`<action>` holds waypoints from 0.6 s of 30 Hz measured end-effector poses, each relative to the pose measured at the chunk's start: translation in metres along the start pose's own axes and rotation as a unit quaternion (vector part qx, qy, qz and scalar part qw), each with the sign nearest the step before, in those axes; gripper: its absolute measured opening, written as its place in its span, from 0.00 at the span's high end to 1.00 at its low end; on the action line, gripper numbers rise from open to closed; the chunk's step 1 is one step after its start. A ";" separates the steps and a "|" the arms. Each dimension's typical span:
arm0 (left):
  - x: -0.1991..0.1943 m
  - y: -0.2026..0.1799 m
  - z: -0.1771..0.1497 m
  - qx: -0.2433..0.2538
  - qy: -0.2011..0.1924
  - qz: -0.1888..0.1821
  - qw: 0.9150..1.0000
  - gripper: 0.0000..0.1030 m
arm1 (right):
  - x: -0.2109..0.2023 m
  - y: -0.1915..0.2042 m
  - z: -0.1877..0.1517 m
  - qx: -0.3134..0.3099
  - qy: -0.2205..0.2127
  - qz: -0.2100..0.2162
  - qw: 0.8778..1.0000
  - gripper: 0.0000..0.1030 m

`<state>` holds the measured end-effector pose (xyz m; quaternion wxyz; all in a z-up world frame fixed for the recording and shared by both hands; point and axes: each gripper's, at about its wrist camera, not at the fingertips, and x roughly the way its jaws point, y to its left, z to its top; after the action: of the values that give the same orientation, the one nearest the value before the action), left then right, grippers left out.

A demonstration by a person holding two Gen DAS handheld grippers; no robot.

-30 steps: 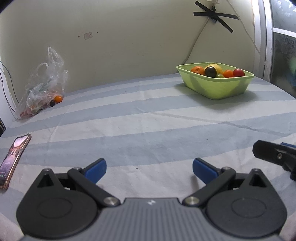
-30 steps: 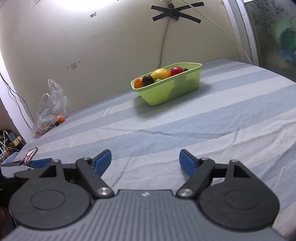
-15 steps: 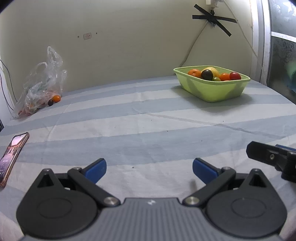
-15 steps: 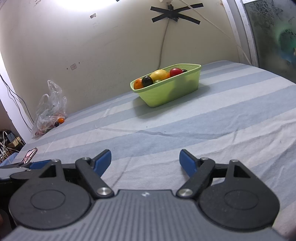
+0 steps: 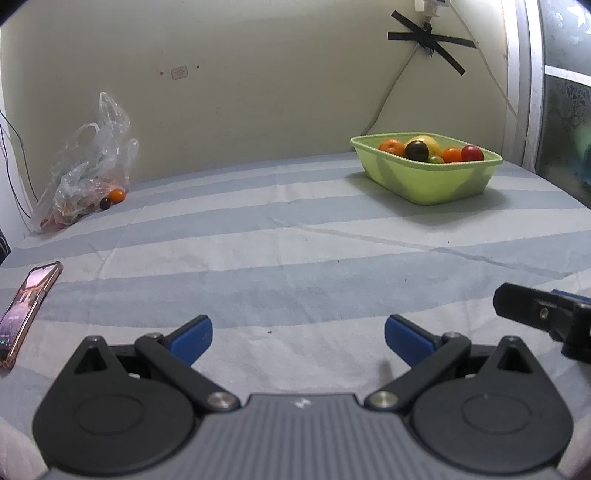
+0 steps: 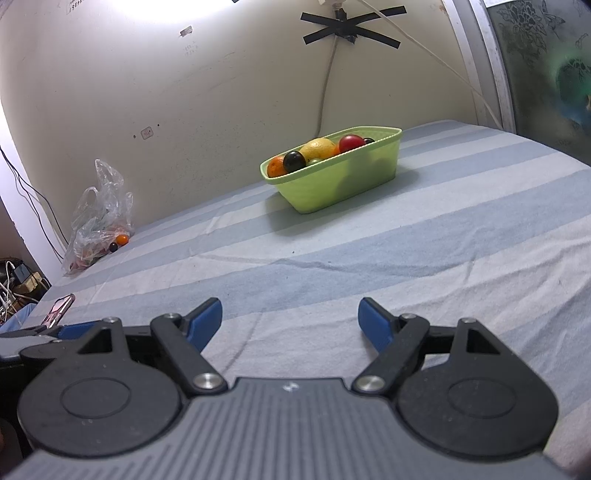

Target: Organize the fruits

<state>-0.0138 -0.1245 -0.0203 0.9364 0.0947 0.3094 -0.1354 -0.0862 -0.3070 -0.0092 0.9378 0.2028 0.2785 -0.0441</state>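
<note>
- The bed, under a sheet of blue-grey and white stripes, fills both views and runs from beneath the fingers back to the cream wall.
- On the wall, black tape in a cross pins a white cable; there are faint marks near the top of the right wrist view, too small to read.
- The left gripper has its blue-tipped fingers spread wide, with only bare sheet between them.
- The right gripper is likewise released, fingers wide apart and empty. A small pale emblem sits on each grey gripper body, not legible.
- The green basket stands well ahead of the left fingers and to their right, near the wall; from the right fingers it is ahead, about centred.
- The fruits lie heaped in it: an orange one, a yellow one, a dark round one, a small green one and a red one.
- A clear plastic bag slumps against the wall far ahead and left of both pairs of fingers.
- A phone with its screen lit lies flat, left of the left fingers; its screen text is too small to read.
- Just beside the bag's mouth rest a small orange fruit and a small dark fruit, touching.
</note>
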 end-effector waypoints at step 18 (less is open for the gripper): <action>-0.001 0.000 -0.001 -0.005 0.006 -0.005 1.000 0.00 | 0.000 0.001 0.000 0.000 -0.001 -0.001 1.000 0.20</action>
<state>-0.0146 -0.1244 -0.0204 0.9343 0.0895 0.3164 -0.1376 -0.0862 -0.3061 -0.0092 0.9379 0.2025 0.2781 -0.0449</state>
